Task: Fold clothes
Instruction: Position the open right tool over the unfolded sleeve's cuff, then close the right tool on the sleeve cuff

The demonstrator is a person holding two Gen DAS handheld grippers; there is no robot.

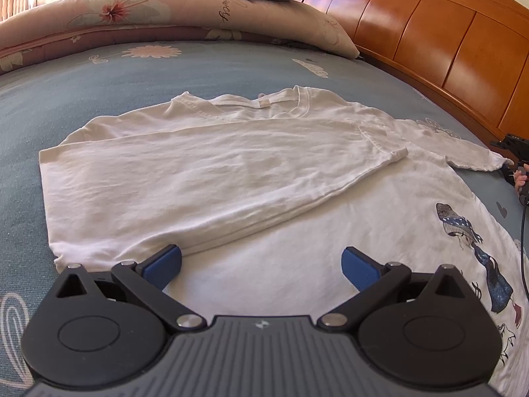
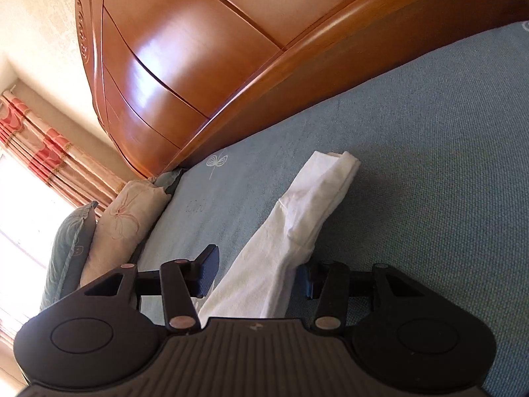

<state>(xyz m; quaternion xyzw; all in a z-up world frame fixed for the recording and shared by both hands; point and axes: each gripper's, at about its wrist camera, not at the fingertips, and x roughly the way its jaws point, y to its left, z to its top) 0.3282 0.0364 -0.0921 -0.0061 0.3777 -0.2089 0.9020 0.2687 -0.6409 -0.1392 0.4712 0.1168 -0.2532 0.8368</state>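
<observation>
A white T-shirt (image 1: 231, 172) lies flat on the blue bedsheet (image 1: 165, 69), its left side folded over the middle. A printed cartoon figure (image 1: 479, 248) shows on its right part. My left gripper (image 1: 261, 264) hovers open over the shirt's near hem, with nothing between its blue pads. The right gripper (image 1: 514, 165) sits at the tip of the right sleeve (image 1: 476, 162). In the right wrist view that sleeve (image 2: 297, 218) runs as a bunched ridge between the fingers of the right gripper (image 2: 261, 274). Its jaws stand apart around the cloth.
A wooden headboard (image 1: 429, 43) (image 2: 198, 49) borders the bed close to the right gripper. Floral and dark green pillows (image 1: 165, 16) (image 2: 125, 218) lie along the far side. Bare blue sheet (image 2: 429, 165) spreads beyond the sleeve. Curtains (image 2: 43, 145) hang by a bright window.
</observation>
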